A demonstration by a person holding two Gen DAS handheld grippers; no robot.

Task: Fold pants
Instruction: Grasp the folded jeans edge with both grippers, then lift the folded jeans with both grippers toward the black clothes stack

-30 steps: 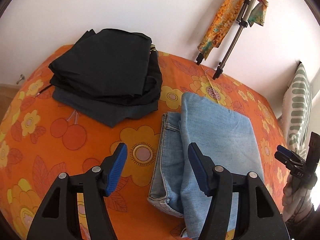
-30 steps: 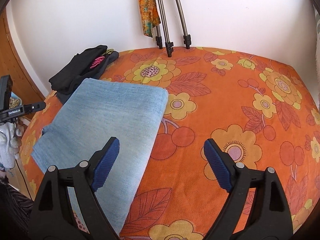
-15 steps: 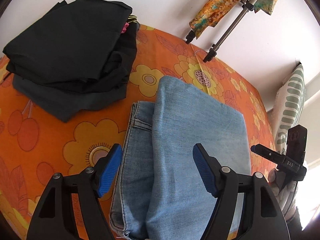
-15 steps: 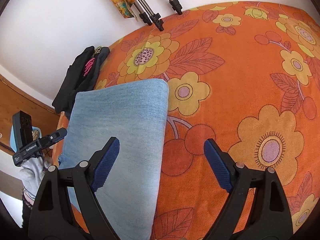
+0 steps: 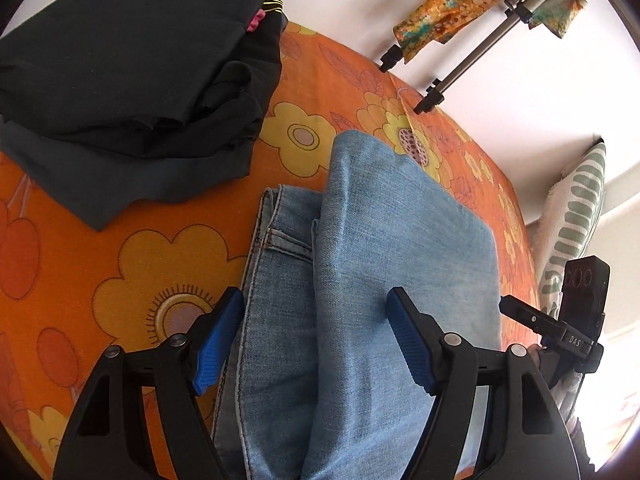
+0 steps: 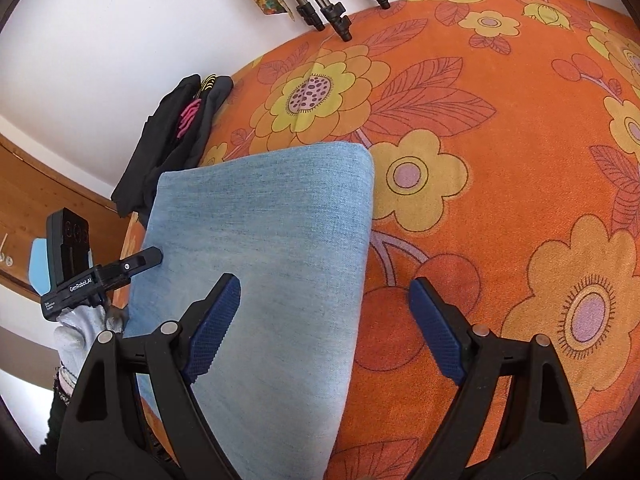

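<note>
Pants [image 5: 392,264], folded light-blue jeans, lie on the orange floral bedspread [image 5: 132,264] beside a dark clothes pile [image 5: 128,80]; both views now sit closer to them. Left gripper [image 5: 314,338], jaws just widened, and right gripper [image 6: 324,328], jaws wide, hover over them, gripping nothing

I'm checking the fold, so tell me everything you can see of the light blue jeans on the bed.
The jeans are light blue, faded denim, already folded into a thick flat rectangle with rounded fold edges. A layer underneath sticks out on one side, showing stitched seams and a hem. They lie on the orange floral bedspread, beside but apart from the dark folded clothes. Neither gripper is gripping them.
</note>
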